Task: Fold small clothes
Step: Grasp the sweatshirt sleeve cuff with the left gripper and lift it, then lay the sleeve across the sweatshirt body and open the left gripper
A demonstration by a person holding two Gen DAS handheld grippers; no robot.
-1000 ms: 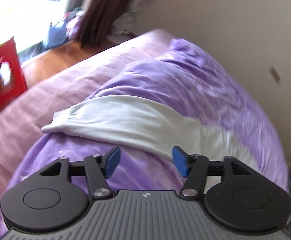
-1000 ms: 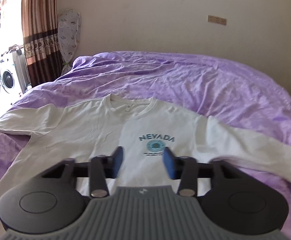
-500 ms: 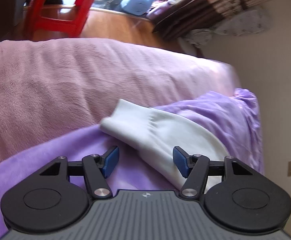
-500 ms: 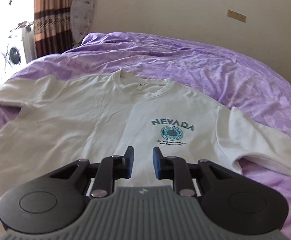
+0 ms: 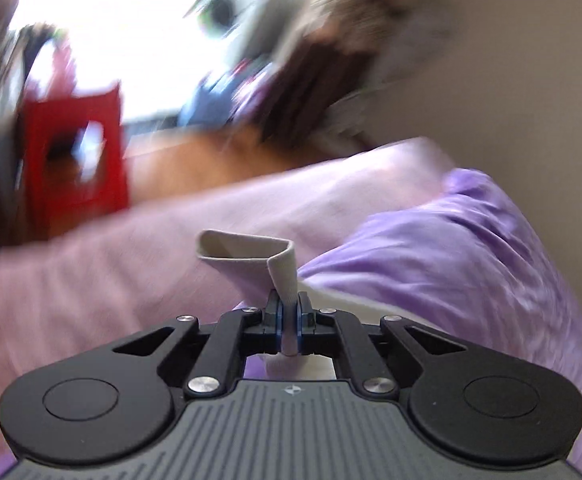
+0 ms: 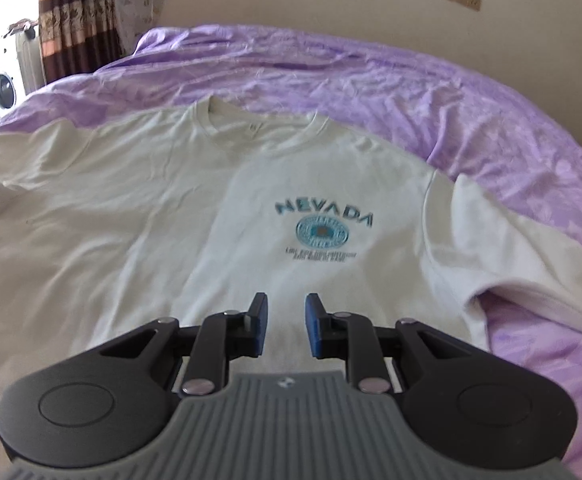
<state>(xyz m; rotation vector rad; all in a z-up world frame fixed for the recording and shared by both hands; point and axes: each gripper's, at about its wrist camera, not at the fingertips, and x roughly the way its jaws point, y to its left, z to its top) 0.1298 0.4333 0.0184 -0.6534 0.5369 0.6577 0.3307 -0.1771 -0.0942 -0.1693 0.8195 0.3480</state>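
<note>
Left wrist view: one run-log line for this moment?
left tongs: just closed, shut on sleeve cuff | right tongs: open above shirt | shirt flat on purple bedspread

The cotton long-sleeved top (image 6: 139,216) is off-white with teal "NEVADA" lettering (image 6: 323,214) above a round teal emblem. The crumpled satin bedspread (image 6: 411,92) is lilac. The plastic stool (image 5: 75,156) is red, and the fleece blanket (image 5: 91,280) pale pink.

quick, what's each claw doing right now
Left claw: shut on the white sweatshirt's sleeve cuff, having just closed.
Right claw: open, holding nothing, over the white NEVADA sweatshirt.
</note>
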